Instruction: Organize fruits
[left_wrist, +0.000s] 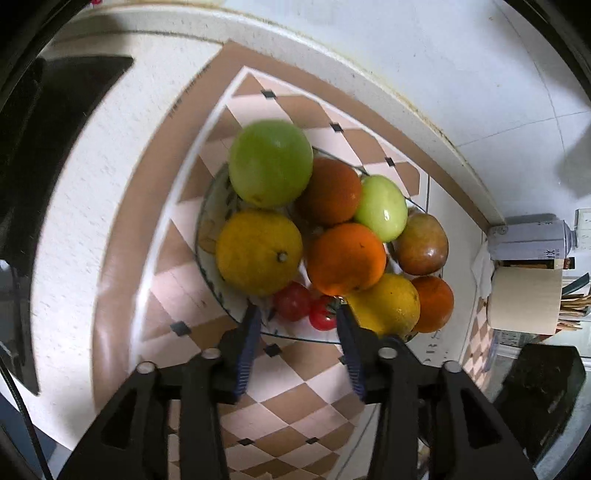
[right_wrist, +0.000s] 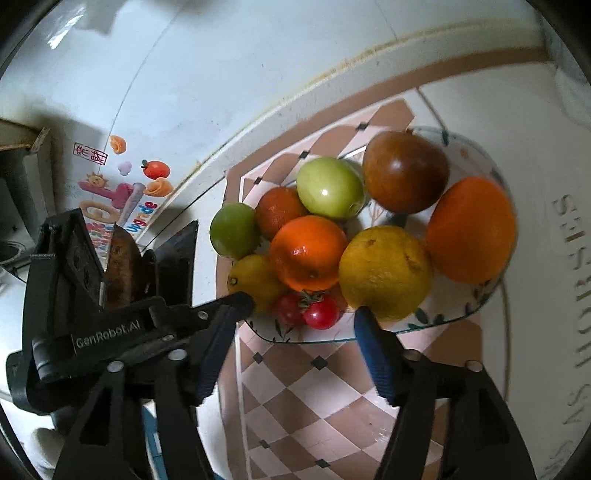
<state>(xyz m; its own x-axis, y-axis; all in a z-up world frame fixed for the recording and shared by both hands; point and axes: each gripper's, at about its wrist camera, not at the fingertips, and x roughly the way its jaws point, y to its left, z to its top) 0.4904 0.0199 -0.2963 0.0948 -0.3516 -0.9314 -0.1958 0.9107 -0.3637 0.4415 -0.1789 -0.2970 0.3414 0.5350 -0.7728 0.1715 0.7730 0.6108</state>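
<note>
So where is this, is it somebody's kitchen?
Probably a home kitchen or dining corner. A plate piled with fruit sits on a checkered tablecloth, chopsticks stand in a holder by a paper roll, and cartoon stickers decorate the wall.

The shallow white plate (right_wrist: 463, 314) bore a dark green leaf pattern along its rim and carried two glossy pale green round fruits (left_wrist: 270, 162), bright orange citrus fruits (left_wrist: 346, 257), dull yellow citrus fruits (left_wrist: 258, 253), a mottled reddish-brown round fruit (right_wrist: 405, 171) and two small shiny red cherry tomatoes (right_wrist: 321, 314). Beneath it lay a glossy table mat (left_wrist: 295, 398) chequered in tan and pale pink diamonds with small black squares at the crossings, framed by a white line and a plain tan border. Both black grippers had fingers faced with ribbed blue pads (left_wrist: 246, 350), and a wall sticker (right_wrist: 122, 192) showed pink, orange and yellow cartoon shapes.
</note>
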